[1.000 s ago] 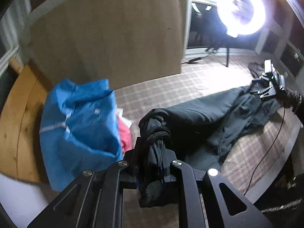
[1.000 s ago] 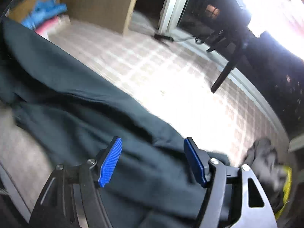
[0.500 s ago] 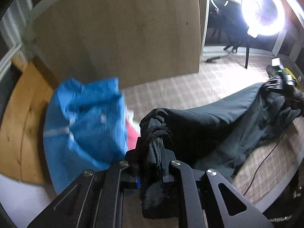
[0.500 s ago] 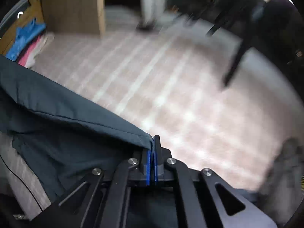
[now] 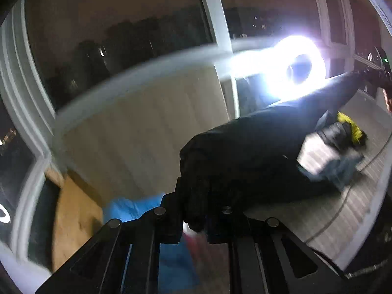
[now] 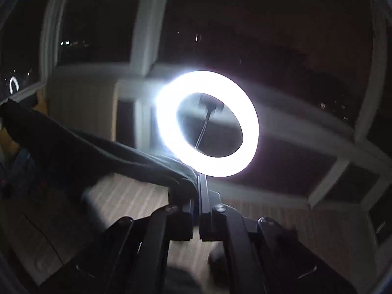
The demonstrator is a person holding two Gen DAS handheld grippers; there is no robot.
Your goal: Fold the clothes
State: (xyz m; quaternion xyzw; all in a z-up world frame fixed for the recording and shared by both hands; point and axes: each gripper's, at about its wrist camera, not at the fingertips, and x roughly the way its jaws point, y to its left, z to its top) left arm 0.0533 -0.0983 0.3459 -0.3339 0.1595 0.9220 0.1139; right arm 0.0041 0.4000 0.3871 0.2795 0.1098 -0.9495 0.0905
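The dark garment point(image 5: 257, 152) hangs stretched between the two grippers, running in the left wrist view from the lower middle of the frame up to the upper right edge, and in the right wrist view point(image 6: 103, 154) from the left edge down to the lower middle. It sags in the middle but looks mostly lifted clear of the striped bed point(image 5: 316, 223) below it. Judging from this, the fold has barely begun: the piece is only picked up by two ends and spread in the air, with no crease laid yet, so the laying flat, folding over and setting aside are all left to do. The left gripper point(image 5: 196, 223), low in its frame, is clamped on a thick bunch of the cloth, its fingers held a little apart by the bulk. The right gripper point(image 6: 198, 191) has its fingers pressed together on a thin edge of the cloth, which fans out to the left from the tips. Farther out, a heap with a yellow piece point(image 5: 350, 129) lies at the right of the left wrist view, blue cloth point(image 5: 129, 208) shows under the left gripper, and a bright ring light point(image 6: 208, 122) glares in the centre of the right wrist view against dark windows point(image 6: 281, 36).
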